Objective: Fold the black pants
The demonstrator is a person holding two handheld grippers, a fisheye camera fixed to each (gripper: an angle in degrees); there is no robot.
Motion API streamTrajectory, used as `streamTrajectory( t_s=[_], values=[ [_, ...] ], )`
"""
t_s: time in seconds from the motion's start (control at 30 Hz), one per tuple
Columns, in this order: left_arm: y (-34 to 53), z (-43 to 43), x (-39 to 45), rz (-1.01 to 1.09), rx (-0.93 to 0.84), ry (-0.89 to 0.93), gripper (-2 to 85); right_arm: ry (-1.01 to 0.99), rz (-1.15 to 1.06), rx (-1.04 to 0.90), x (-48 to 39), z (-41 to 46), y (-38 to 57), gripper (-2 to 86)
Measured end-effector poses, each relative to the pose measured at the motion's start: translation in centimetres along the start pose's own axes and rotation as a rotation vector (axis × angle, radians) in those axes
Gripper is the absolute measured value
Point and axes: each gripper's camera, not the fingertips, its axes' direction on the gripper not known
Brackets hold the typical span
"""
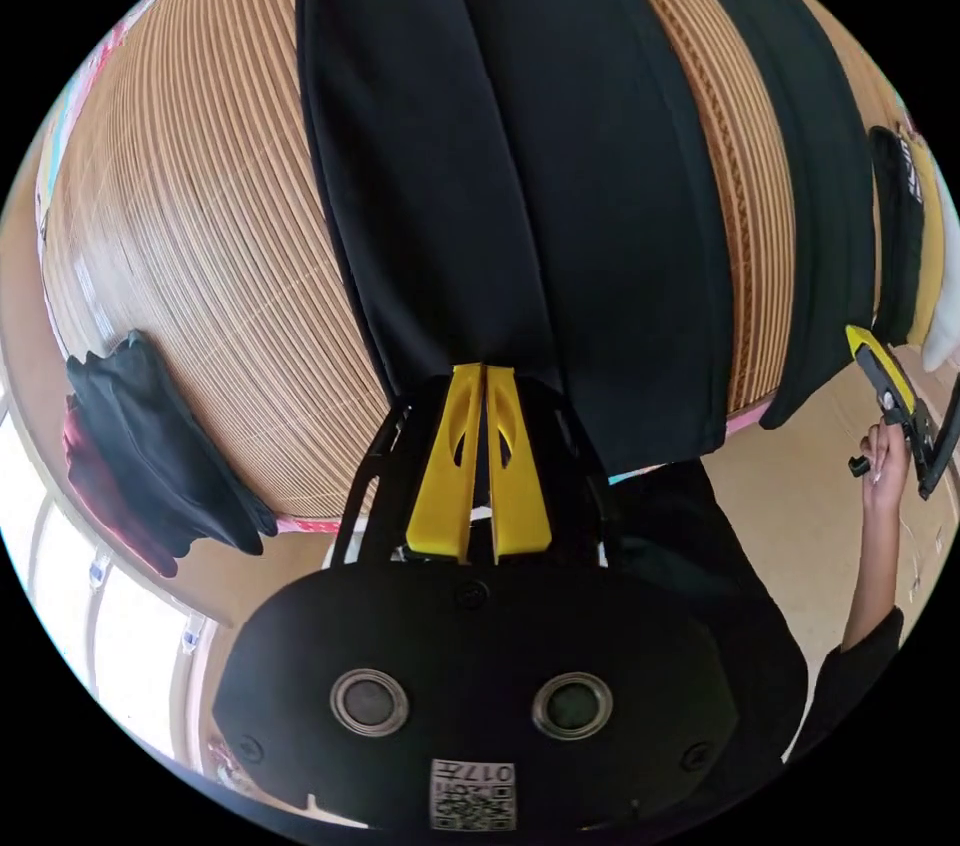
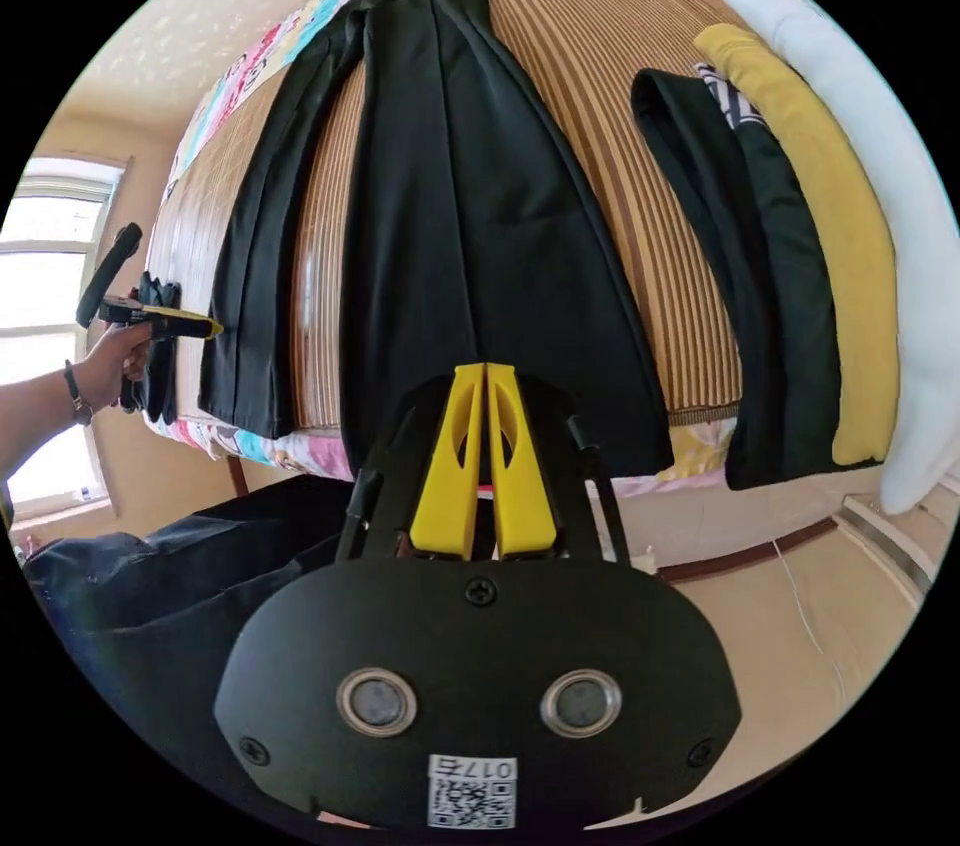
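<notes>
Pants (image 2: 480,236), black, lie spread lengthwise on the bed's bamboo mat (image 2: 600,136), both legs flat with a strip of mat between them, hems at the near edge. The left hand-held gripper (image 1: 484,376) has its yellow jaws closed together at one leg's hem; whether cloth sits between them I cannot tell. The right hand-held gripper (image 2: 484,376) looks the same at the other hem. This appears to be the start of the first fold. Next, each needs a sure pinch on its hem before one leg is laid over the other. Folded clothes (image 2: 800,266) lie beside.
</notes>
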Motion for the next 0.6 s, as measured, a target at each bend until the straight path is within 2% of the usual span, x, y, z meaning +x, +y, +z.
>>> streamTrajectory(
  t_s=[0.07,0.17,0.27,0.33,0.4,0.53,0.6],
  values=[
    [1.7,0.4,1.2,-0.003,0.077,-0.031,-0.6,0.046,0.052,0.037,-0.6,1.1,0.6,0.2],
    [3.5,1.7,2.2,-0.023,0.042,0.0,-0.7,0.042,0.103,0.042,-0.4,1.4,1.7,0.3],
    [5.0,2.9,2.9,-0.027,-0.002,0.039,-0.6,0.041,0.049,-0.01,-0.1,1.9,3.0,0.4],
    [5.1,3.2,3.0,-0.041,-0.042,0.051,-0.6,0.023,0.008,-0.135,0.9,3.1,3.7,0.7],
    [4.9,3.2,2.6,-0.078,-0.088,0.083,-0.6,0.018,-0.021,-0.175,2.1,2.3,4.1,1.0],
    [5.4,2.0,1.3,-0.1,-0.076,0.089,-0.6,0.023,0.12,0.131,9.6,-4.6,7.7,3.7],
    [5.6,1.9,0.5,-0.113,-0.081,0.102,-0.6,0.01,0.211,0.148,13.9,-5.3,8.6,6.7]
  ],
)
